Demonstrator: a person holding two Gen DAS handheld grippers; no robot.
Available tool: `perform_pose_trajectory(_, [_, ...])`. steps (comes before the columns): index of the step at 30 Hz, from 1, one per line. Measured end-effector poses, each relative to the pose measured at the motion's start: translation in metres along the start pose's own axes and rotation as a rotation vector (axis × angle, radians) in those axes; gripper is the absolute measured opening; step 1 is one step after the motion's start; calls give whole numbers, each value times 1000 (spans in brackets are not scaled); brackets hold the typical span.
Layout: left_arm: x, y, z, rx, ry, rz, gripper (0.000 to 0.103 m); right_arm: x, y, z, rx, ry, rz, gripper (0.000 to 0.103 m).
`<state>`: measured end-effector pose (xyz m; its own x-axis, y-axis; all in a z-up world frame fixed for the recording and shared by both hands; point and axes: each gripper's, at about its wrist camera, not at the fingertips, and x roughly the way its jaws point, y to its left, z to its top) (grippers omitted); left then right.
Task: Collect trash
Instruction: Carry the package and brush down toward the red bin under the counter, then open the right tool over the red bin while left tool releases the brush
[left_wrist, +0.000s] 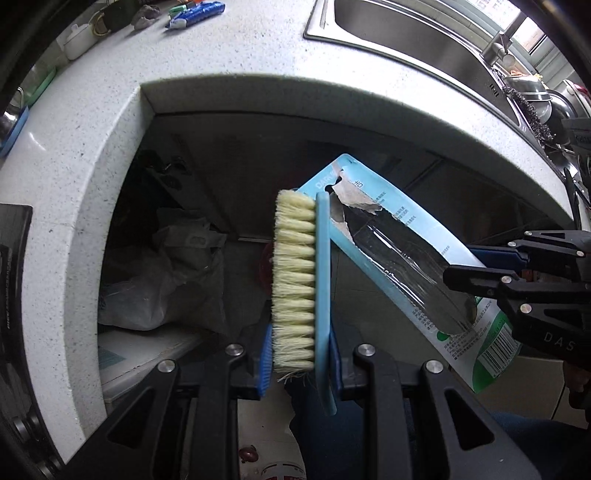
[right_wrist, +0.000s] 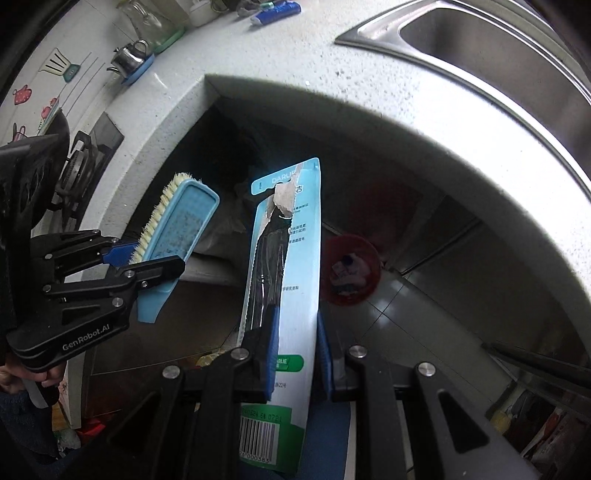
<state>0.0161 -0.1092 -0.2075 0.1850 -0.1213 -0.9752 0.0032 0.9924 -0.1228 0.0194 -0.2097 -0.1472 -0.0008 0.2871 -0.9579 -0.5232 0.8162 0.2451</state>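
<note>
Torn toothbrush packaging (right_wrist: 291, 295) is pinched in the right tool (right_wrist: 293, 354) and a blue scrub brush (left_wrist: 306, 280) in the left tool (left_wrist: 301, 363), both held beyond the tabletop (left_wrist: 229, 59) edge, above a red bin (right_wrist: 351, 275) on the floor.

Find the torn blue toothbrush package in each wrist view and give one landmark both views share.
Left wrist: the package runs diagonally right of centre, beside the brush, its lower end pinched by the right gripper.
Right wrist: the package stands upright at centre, rising from between the gripper's jaws.
Shared landmark: the steel sink in the white counter, top right.
</note>
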Motion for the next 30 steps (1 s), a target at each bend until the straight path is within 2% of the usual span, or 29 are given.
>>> perform_pose_trajectory(7, [75, 19, 1, -1, 6, -12, 23, 75, -10, 10, 11, 82, -25, 18])
perform_pose_trajectory(22, [246, 44, -10, 9, 68, -24, 23, 288, -60, 19, 56, 282, -61, 18])
perform_pose_trajectory(28, [290, 57, -14, -14, 106, -30, 23, 333, -71, 17, 39, 307, -79, 18])
perform_pose_trajectory(30, [299, 63, -13, -31, 116, -40, 23, 334, -83, 12, 51, 315, -78, 19])
